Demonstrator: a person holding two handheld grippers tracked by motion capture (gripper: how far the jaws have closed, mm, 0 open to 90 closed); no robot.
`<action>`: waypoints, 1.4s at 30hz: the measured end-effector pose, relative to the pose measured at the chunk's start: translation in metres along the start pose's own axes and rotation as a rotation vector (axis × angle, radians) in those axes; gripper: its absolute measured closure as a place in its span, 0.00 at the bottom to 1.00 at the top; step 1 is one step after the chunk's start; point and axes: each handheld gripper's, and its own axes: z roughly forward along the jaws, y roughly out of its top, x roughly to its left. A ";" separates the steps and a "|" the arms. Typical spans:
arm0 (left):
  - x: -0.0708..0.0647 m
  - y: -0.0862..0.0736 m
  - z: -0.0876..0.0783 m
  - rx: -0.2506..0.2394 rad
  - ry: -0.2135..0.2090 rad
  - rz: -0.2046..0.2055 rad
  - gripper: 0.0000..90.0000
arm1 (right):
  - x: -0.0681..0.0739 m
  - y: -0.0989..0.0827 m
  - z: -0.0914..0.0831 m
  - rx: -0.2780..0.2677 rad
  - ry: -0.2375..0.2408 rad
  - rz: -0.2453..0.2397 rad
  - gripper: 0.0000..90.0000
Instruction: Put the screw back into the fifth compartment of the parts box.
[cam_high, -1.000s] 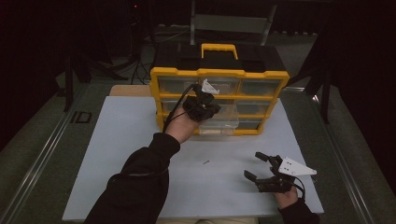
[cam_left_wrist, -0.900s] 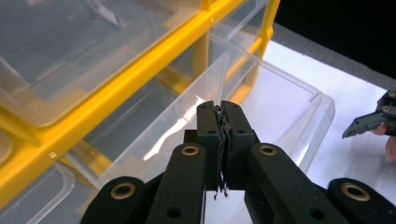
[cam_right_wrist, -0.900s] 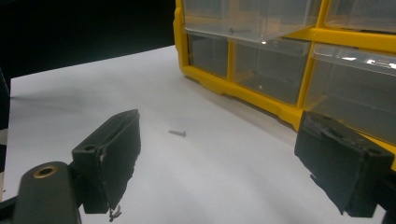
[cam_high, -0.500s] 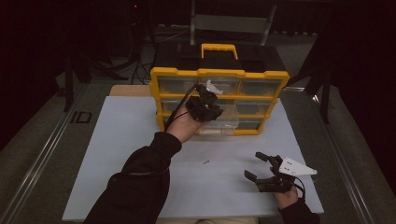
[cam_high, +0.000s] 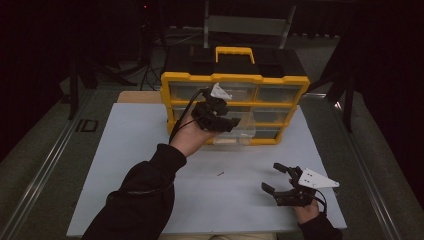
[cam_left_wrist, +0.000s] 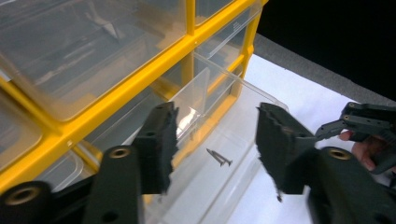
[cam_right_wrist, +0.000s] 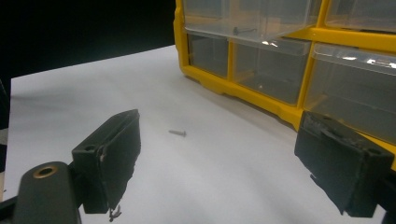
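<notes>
White table (cam_high: 125, 165); screw (cam_left_wrist: 219, 157) inside open drawer (cam_left_wrist: 243, 140).

The left gripper (cam_left_wrist: 212, 154) hangs with its two black jaws spread wide apart, nothing between them. Below the gap sits a clear plastic drawer (cam_left_wrist: 243, 140), pulled out from the yellow-framed organizer (cam_left_wrist: 140, 74). A small dark screw (cam_left_wrist: 219, 157) lies loose on the drawer's floor, roughly midway between the jaws (it touches neither). A clear divider (cam_left_wrist: 191, 100) stands upright across the drawer, nearer the organizer's frame. Other clear drawers sit closed in the frame above and beside it. The white worktop (cam_left_wrist: 308, 100) runs past the drawer's outer edge toward a dark far border. At the right edge, a hand holds the other gripper (cam_left_wrist: 359, 123) low over the worktop.
</notes>
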 end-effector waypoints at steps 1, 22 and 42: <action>0.000 -0.002 -0.003 -0.013 -0.004 0.002 0.48 | 0.000 0.000 0.000 0.000 0.000 0.000 0.16; -0.001 -0.039 -0.029 -0.042 -0.050 0.003 0.17 | 0.000 0.000 0.001 0.002 -0.002 0.001 0.16; -0.008 -0.087 -0.015 -0.025 -0.064 0.007 0.18 | 0.000 0.000 0.001 0.004 -0.002 -0.002 0.16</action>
